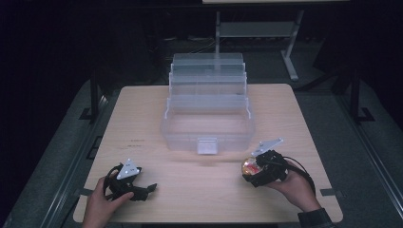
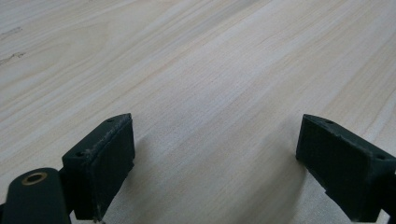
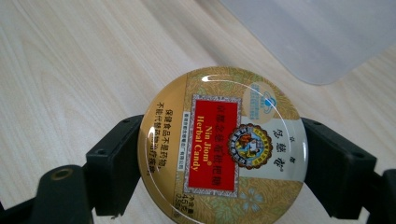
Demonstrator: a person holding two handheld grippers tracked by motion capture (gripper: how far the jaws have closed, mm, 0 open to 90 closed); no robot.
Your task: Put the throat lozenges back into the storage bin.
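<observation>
R gripper [image 1: 251,172] nr table's [image 1: 199,190] front-right edge, raised, clamping round candy tin [image 3: 223,149]; L gripper [image 1: 151,187] low nr front-left corner, jaws wide, empty.

The table [image 1: 142,118] is seen from above and behind the person, facing forward. Each gripper view is taken close, low along its own jaws. The same pale tabletop is shared by all.

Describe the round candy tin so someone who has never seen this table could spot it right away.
On the light wooden table, look in front of the clear plastic tiered box, toward the near right corner. There the right gripper clamps a round gold herbal candy tin, the one colourful thing here, with a red label panel.
</observation>
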